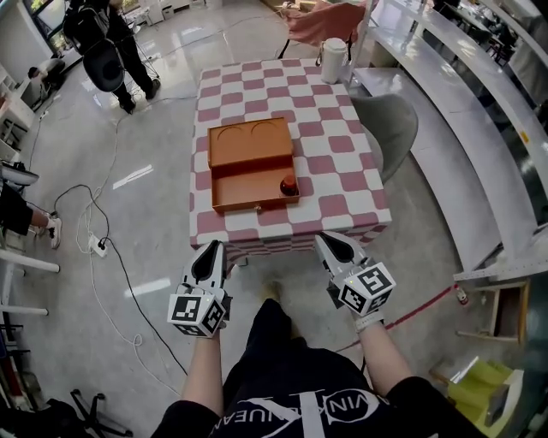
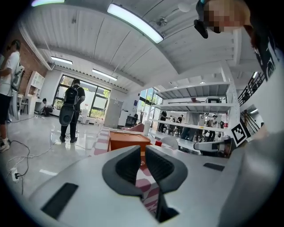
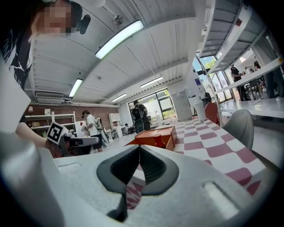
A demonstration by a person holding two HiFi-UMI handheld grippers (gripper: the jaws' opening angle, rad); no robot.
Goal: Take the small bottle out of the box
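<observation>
An open orange box (image 1: 253,167) lies on the pink-and-white checked table (image 1: 342,184), its lid folded back to the far side. The small bottle (image 1: 288,184), dark with a red cap, stands in the box's front right corner. It also shows in the right gripper view as the bottle (image 3: 158,141) beside the orange box (image 3: 151,135). My left gripper (image 1: 211,246) and right gripper (image 1: 328,239) hang side by side in front of the table's near edge, apart from the box. Both point at the table, shut, with nothing between their fingers. The left gripper view has the box (image 2: 128,139) straight ahead.
A white jug (image 1: 333,60) stands at the table's far edge. A grey chair (image 1: 390,128) sits at the right side and a pink chair (image 1: 330,21) beyond. Cables and a power strip (image 1: 98,248) lie on the floor at left. A person (image 1: 111,47) stands far left.
</observation>
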